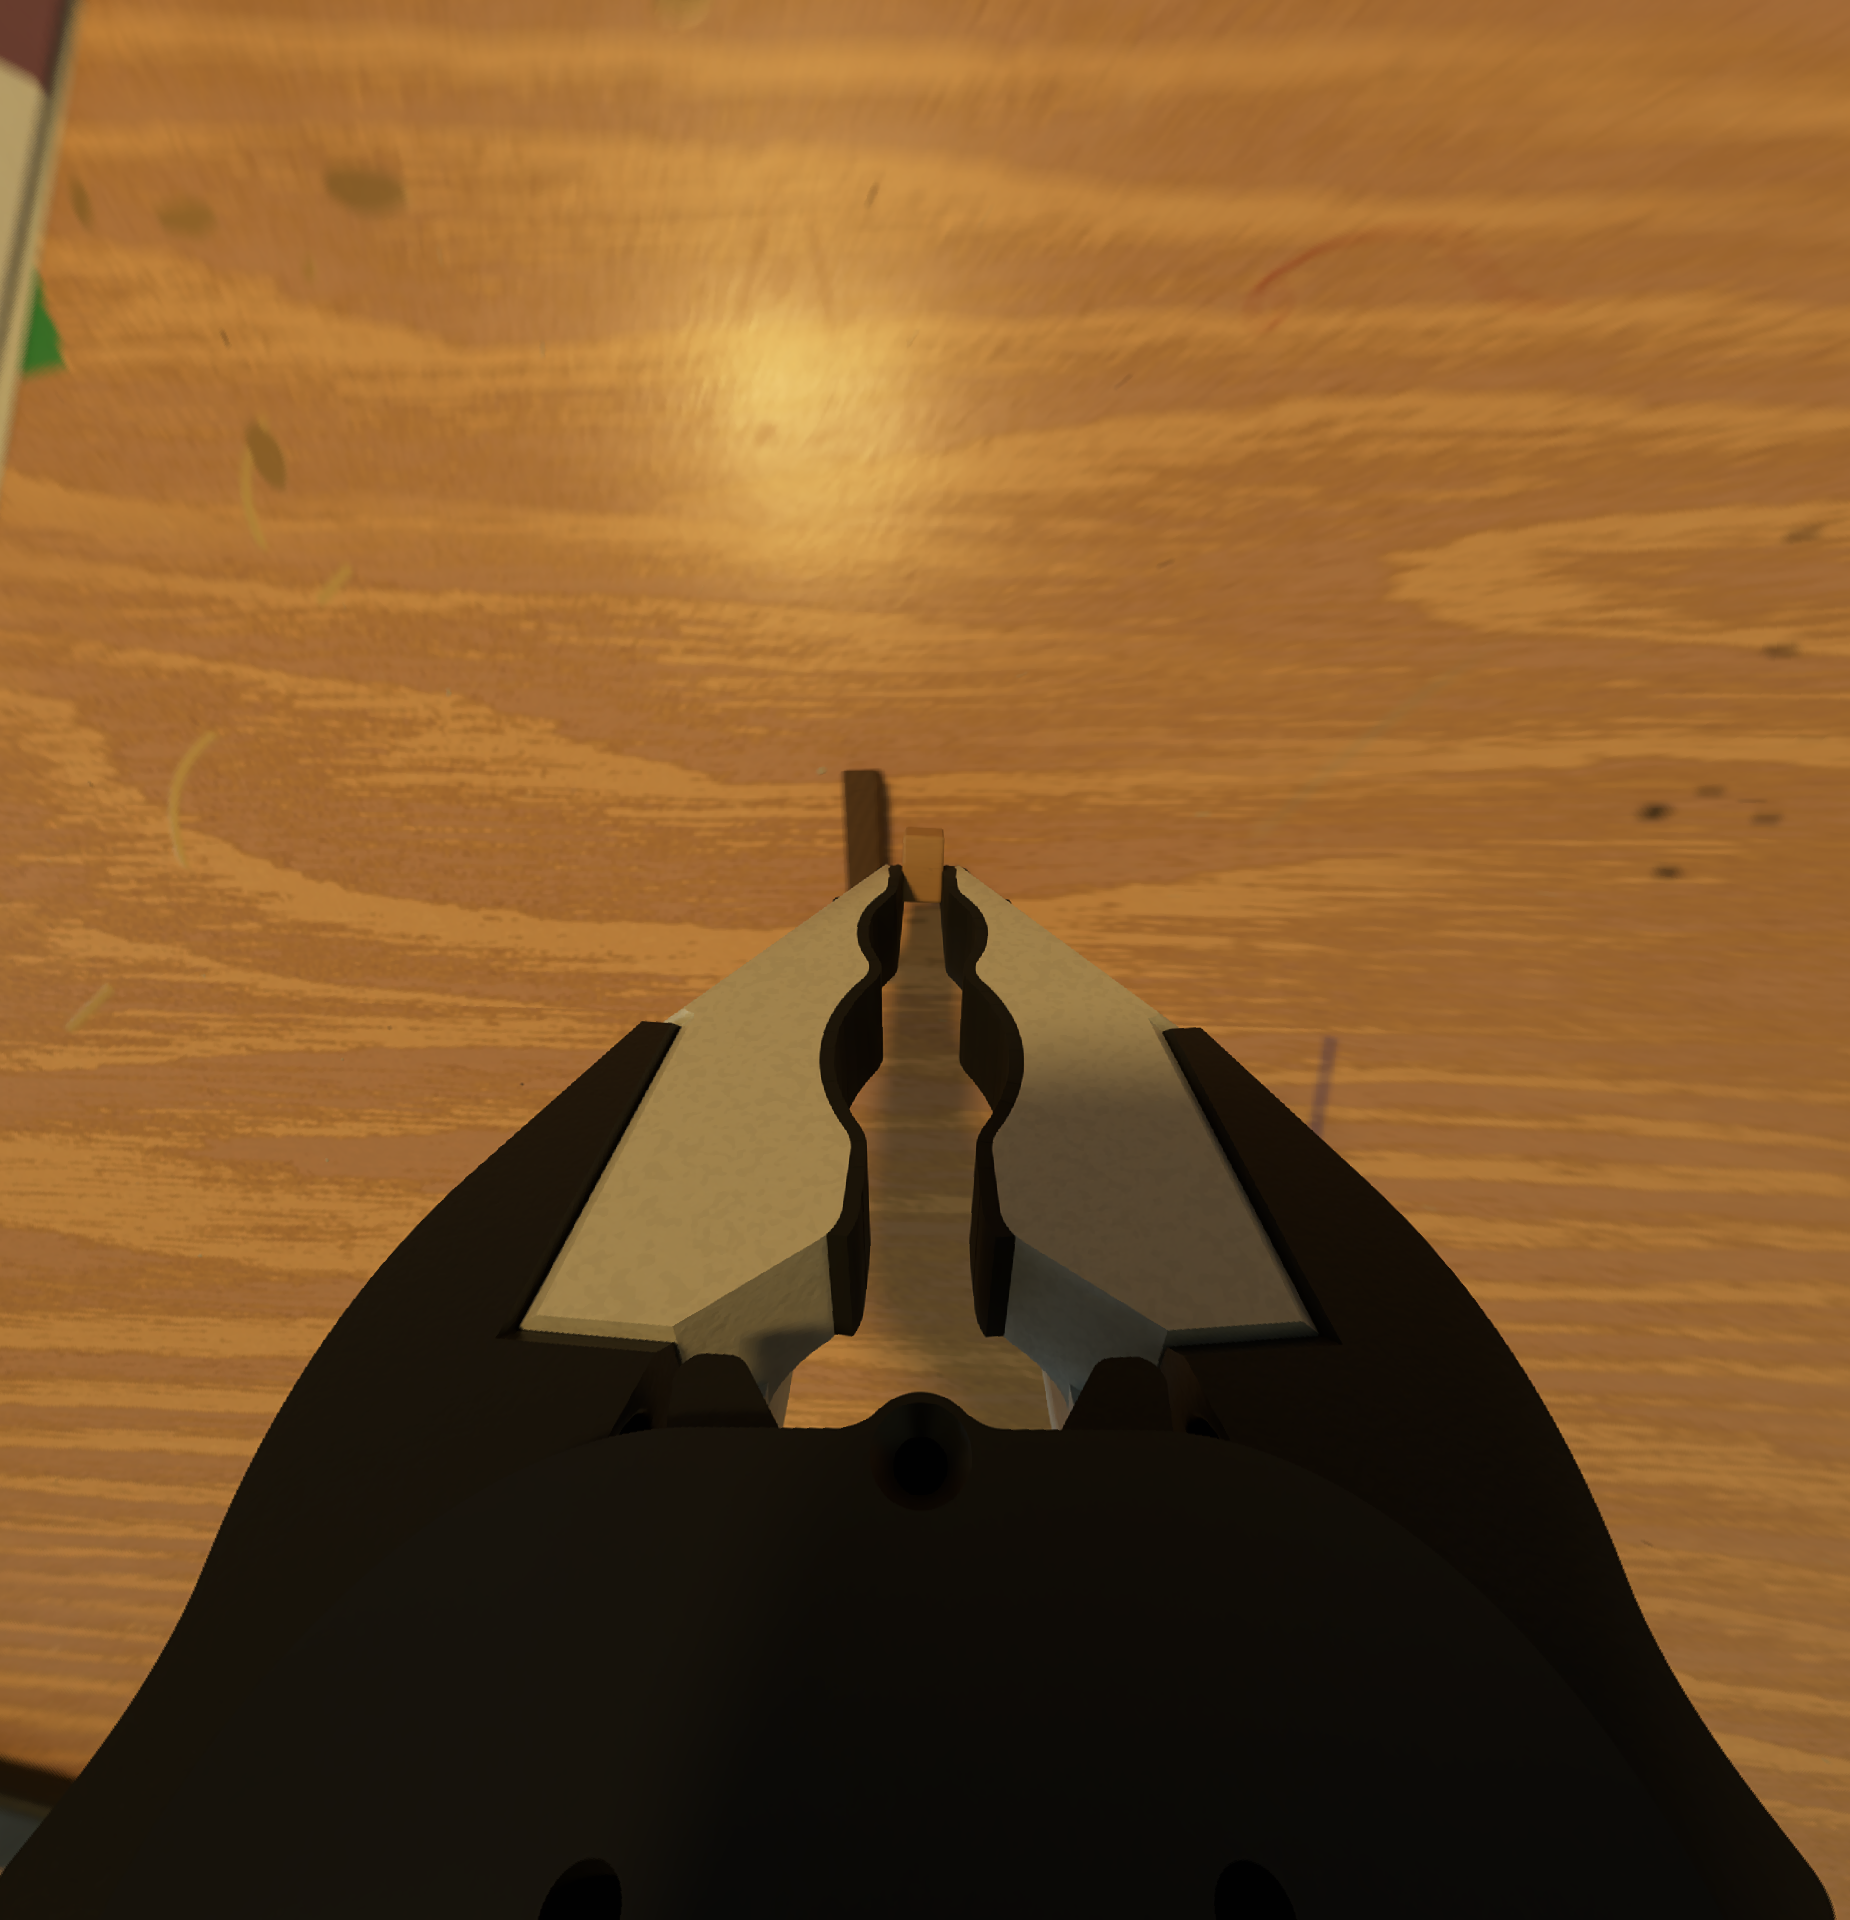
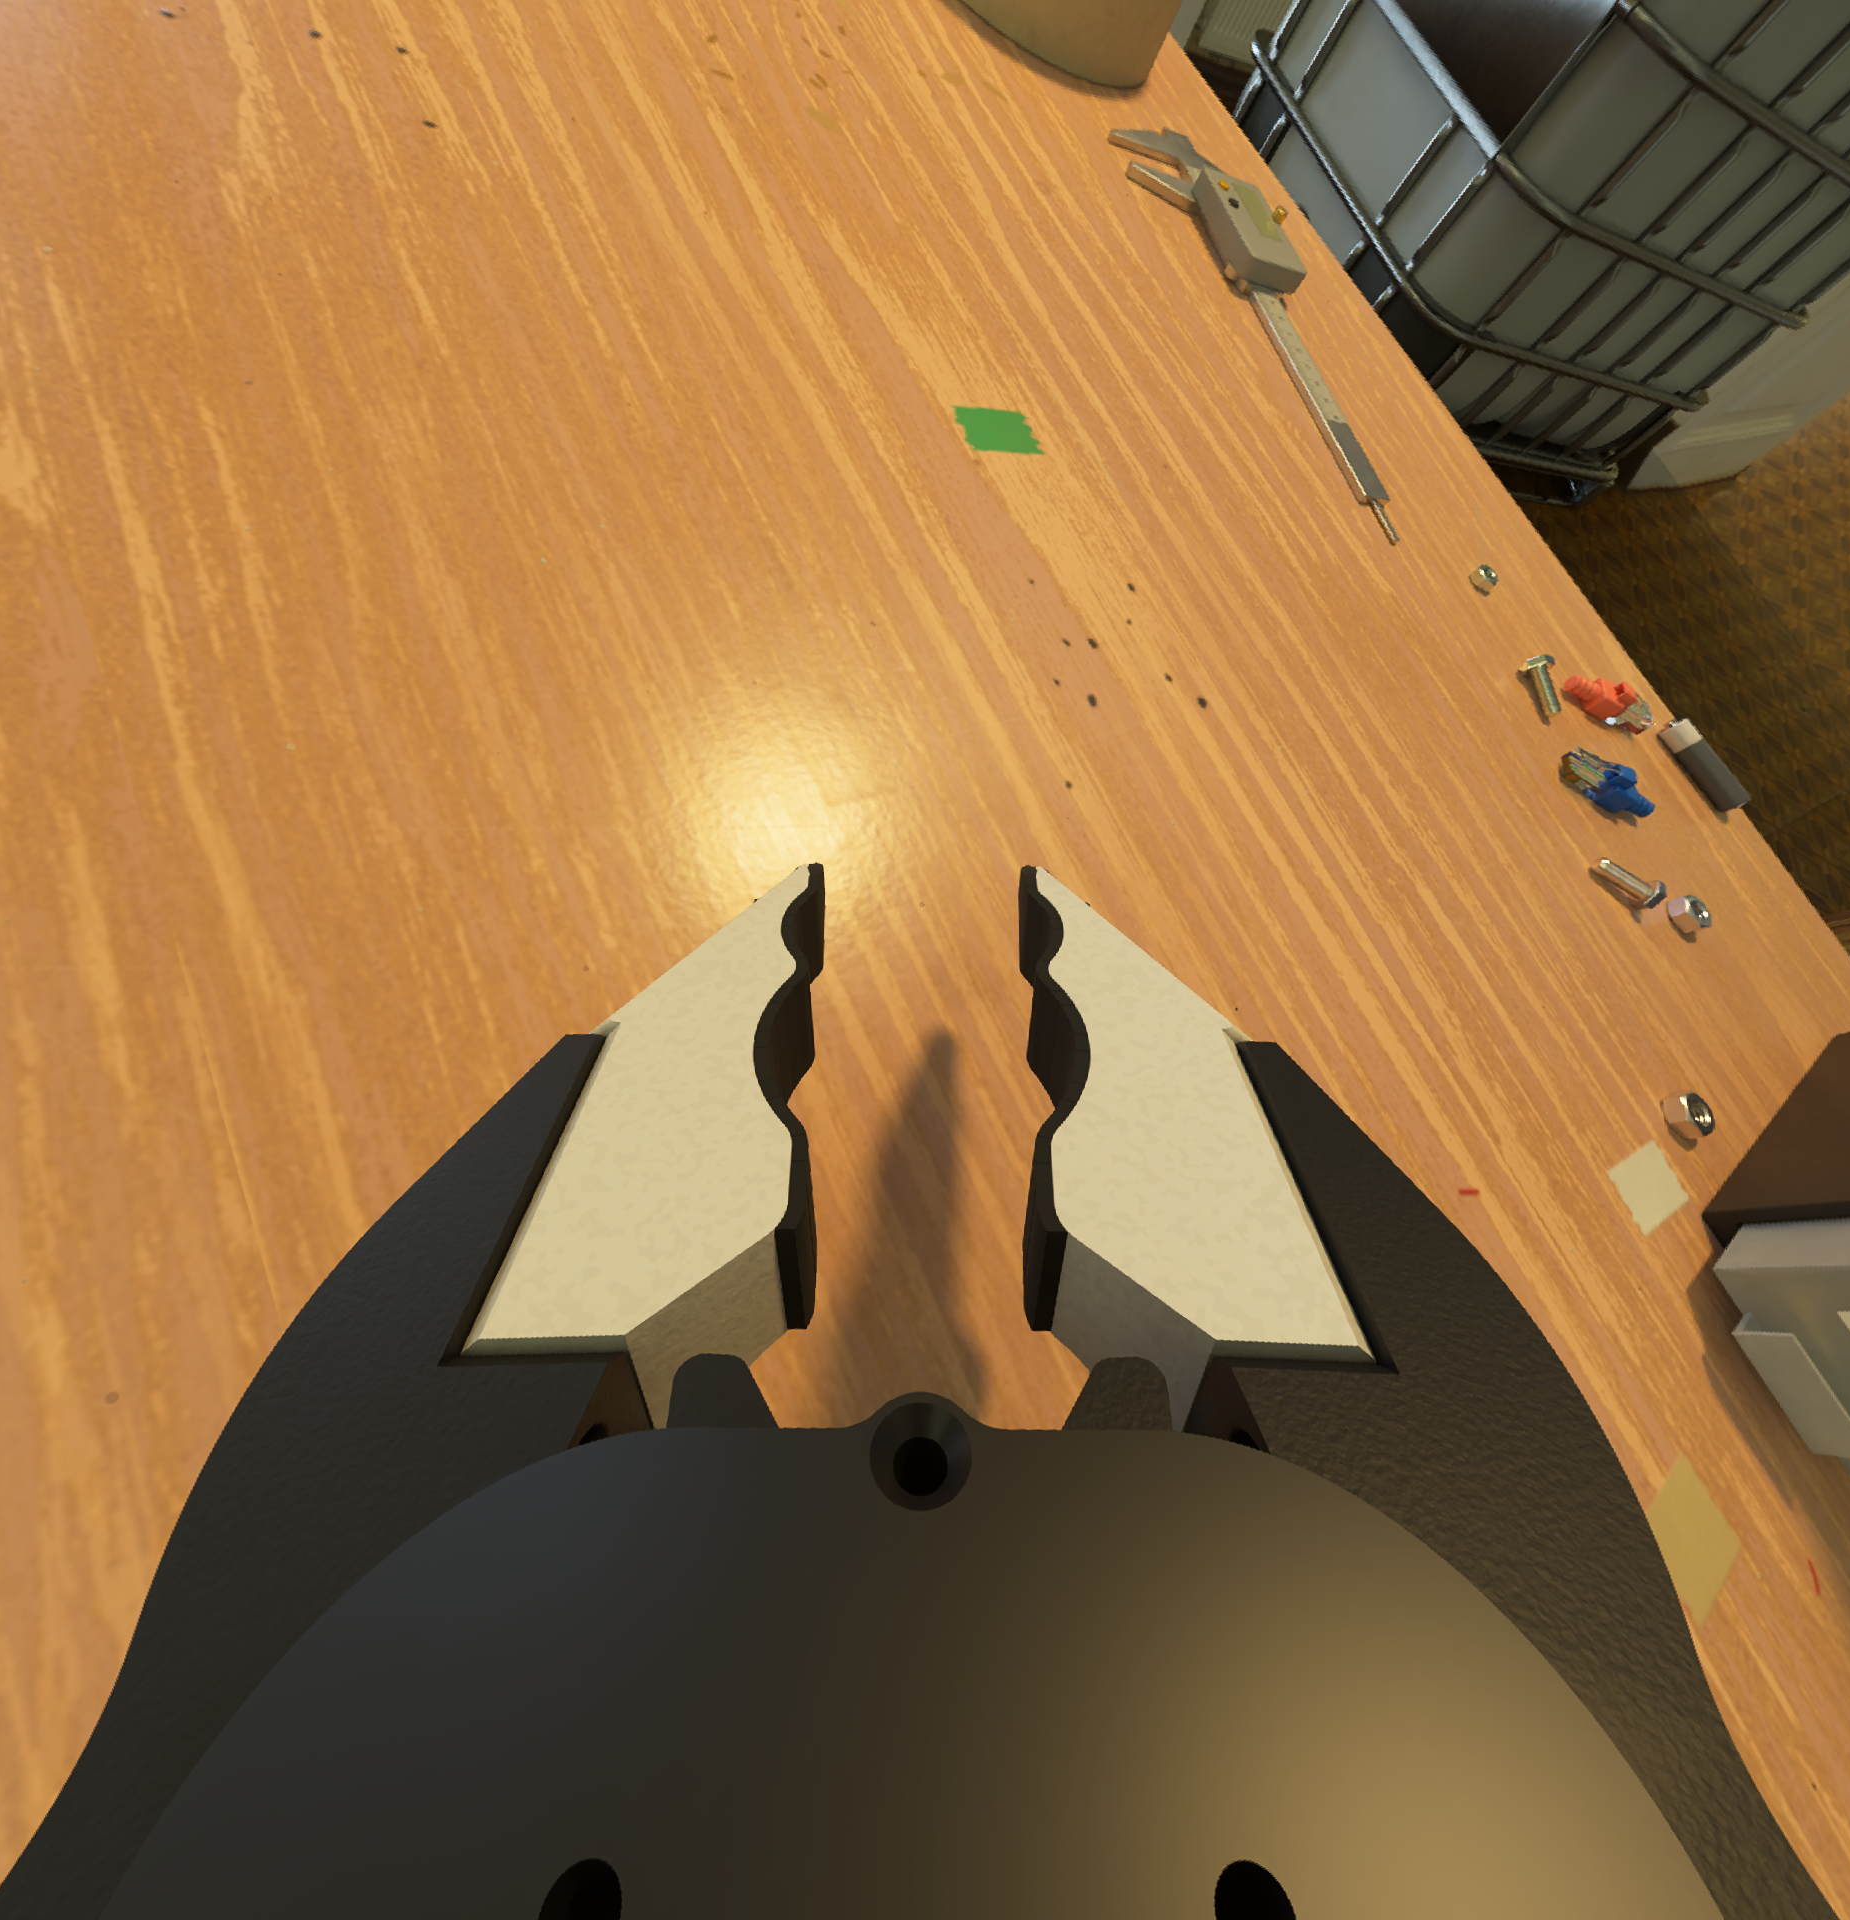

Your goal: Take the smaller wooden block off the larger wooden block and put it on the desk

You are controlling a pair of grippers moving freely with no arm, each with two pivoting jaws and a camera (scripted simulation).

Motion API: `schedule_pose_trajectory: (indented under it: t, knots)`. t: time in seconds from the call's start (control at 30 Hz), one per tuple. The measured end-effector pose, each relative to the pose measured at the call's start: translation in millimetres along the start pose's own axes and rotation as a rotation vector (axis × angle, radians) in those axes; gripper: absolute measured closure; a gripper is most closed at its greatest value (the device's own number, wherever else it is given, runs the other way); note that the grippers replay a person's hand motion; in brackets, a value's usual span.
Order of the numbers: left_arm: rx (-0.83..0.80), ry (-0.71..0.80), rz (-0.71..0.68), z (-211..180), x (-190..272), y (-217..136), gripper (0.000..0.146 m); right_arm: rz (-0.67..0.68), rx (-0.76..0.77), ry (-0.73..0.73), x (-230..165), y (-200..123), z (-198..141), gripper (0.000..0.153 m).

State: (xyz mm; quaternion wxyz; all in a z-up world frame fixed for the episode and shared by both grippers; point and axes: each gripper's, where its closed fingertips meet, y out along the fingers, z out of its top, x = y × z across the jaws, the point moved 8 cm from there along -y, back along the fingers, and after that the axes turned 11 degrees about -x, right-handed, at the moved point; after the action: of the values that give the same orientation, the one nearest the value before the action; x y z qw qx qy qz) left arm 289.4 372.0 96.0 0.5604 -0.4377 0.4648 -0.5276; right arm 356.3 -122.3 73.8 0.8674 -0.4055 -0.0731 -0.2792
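Observation:
In the left wrist view my left gripper (image 1: 923, 881) is shut on the smaller wooden block (image 1: 923, 847), a small pale cube pinched at the very fingertips. The block is over the bare wooden desk (image 1: 1108, 520), and a dark narrow shadow falls just left of it. I cannot tell whether the block touches the desk. The larger wooden block is not in either view. In the right wrist view my right gripper (image 2: 921, 873) is open and empty, hovering above the desk (image 2: 485, 520).
A grey caliper (image 2: 1253, 229), a green tape patch (image 2: 997, 430), bolts, nuts, an orange connector (image 2: 1607, 701) and a blue connector (image 2: 1607, 784) lie along the desk's right edge. A dark box (image 2: 1814, 1226) stands at the right. A caged tank (image 2: 1586, 208) is beyond the edge. A pale flat object (image 1: 7, 312) lies at the left.

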Motion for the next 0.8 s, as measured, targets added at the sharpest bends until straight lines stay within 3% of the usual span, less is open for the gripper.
schedule_pose_trajectory:
  t: [0.13, 0.2, 0.27, 0.37, 0.5, 0.63, 0.8]
  knots:
    - [0.288, 0.119, -0.052, -8.0, 42.2, -66.0, 0.14, -0.006, 0.005, 0.004, 1.9, -2.6, 0.0, 0.115]
    - [0.477, 0.286, -0.119, -17.8, 85.8, -106.6, 0.14, 0.004, 0.006, 0.004, 1.8, -3.6, 0.2, 0.115]
    - [0.565, 0.456, -0.217, -30.6, 138.4, -126.7, 0.14, 0.054, -0.001, -0.014, -1.1, -5.0, 1.0, 0.115]
    - [0.413, 0.696, -0.378, -47.1, 216.3, -97.6, 0.139, 0.166, 0.023, -0.039, -8.5, -9.5, 6.2, 0.115]
    - [0.228, 0.91, -0.373, -64.8, 280.7, -32.1, 0.14, 0.274, 0.015, -0.109, -21.9, -16.5, 10.4, 0.118]
    - [0.195, 0.949, -0.447, -71.2, 312.3, -9.7, 0.14, 0.28, -0.072, -0.191, -37.3, -30.0, 2.5, 0.124]
    - [0.247, 0.946, -0.486, -66.8, 324.0, -5.1, 0.14, 0.318, -0.043, -0.144, -55.5, -41.7, -7.4, 0.132]
